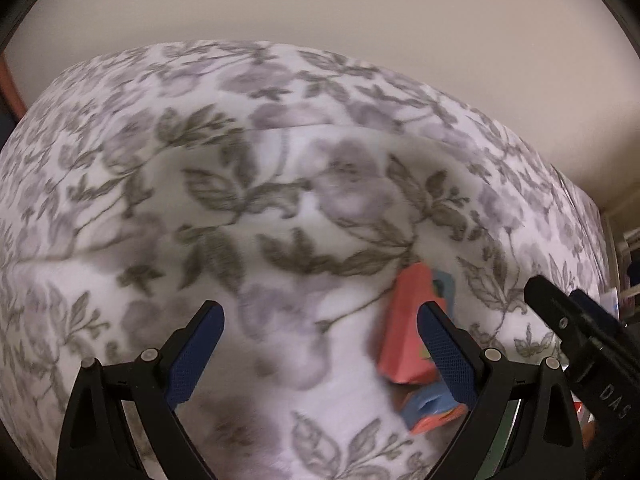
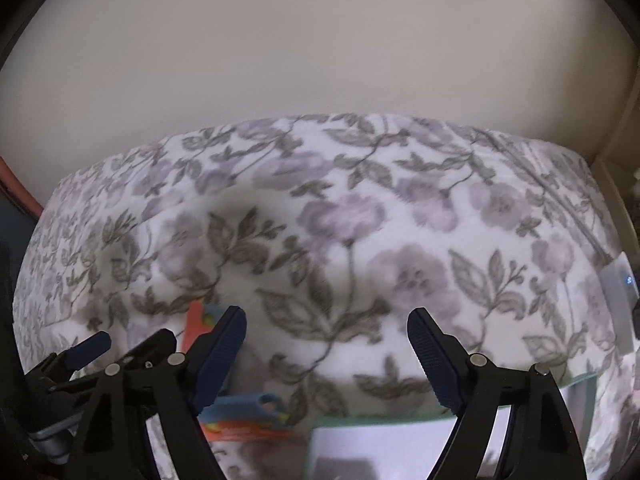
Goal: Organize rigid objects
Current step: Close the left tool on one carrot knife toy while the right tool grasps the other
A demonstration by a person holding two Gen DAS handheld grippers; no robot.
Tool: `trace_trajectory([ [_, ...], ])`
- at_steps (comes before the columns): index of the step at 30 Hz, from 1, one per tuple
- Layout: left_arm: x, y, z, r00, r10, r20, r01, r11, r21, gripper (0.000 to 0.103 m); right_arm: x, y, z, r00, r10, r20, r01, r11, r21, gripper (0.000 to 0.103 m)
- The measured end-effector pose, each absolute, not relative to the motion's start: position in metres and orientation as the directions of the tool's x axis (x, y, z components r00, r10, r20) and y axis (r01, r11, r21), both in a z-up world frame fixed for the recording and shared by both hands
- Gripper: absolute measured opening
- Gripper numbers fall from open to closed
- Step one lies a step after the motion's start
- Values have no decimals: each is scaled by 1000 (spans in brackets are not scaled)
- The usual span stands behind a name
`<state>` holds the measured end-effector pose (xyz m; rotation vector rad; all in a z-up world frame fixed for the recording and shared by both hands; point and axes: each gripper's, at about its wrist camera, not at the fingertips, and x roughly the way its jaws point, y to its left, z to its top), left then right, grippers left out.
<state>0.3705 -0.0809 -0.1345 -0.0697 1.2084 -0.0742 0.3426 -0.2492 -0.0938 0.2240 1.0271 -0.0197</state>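
Hovering with jaws spread and empty, the left gripper [image 1: 320, 340] and right gripper [image 2: 326, 344] seemed between pickups over the floral blanket [image 1: 280, 200], where coral-and-blue packets [image 1: 408, 328] lay awaiting a straddling descent.

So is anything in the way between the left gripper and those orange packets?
Nothing visible blocks it. The left gripper is open above the flowery blanket, and the orange packets lie in plain sight beside its right finger. The right gripper hangs close by, but not between them.
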Motion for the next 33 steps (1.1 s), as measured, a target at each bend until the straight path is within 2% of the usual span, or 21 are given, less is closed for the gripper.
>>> trace_trajectory([
  [8, 374, -115, -140, 337, -135, -932, 121, 988, -99, 96, 343, -266, -97, 512, 71, -856, 137, 977, 163, 86],
  [10, 375, -123, -143, 331, -125, -935, 143, 986, -81, 89, 343, -268, -99, 506, 69, -860, 143, 976, 162, 86],
  [12, 374, -129, -145, 328, -110, -938, 159, 985, -60, 72, 342, -270, -100, 500, 68, -864, 147, 976, 162, 86],
  [16, 372, -135, -147, 324, -104, -940, 182, 982, -46, 63, 340, -270, -100, 495, 59, -867, 145, 978, 150, 86],
  [18, 371, -138, -147, 314, -111, -943, 189, 981, -52, 51, 339, -270, -100, 492, 59, -869, 145, 978, 148, 86],
  [20, 370, -138, -146, 317, -92, -944, 182, 983, -35, 44, 338, -269, -100, 486, 55, -872, 144, 979, 142, 86],
  [33, 355, -75, -142, 300, 16, -954, 57, 998, 34, 44, 318, -231, -91, 466, 120, -877, 87, 980, 180, 85],
])
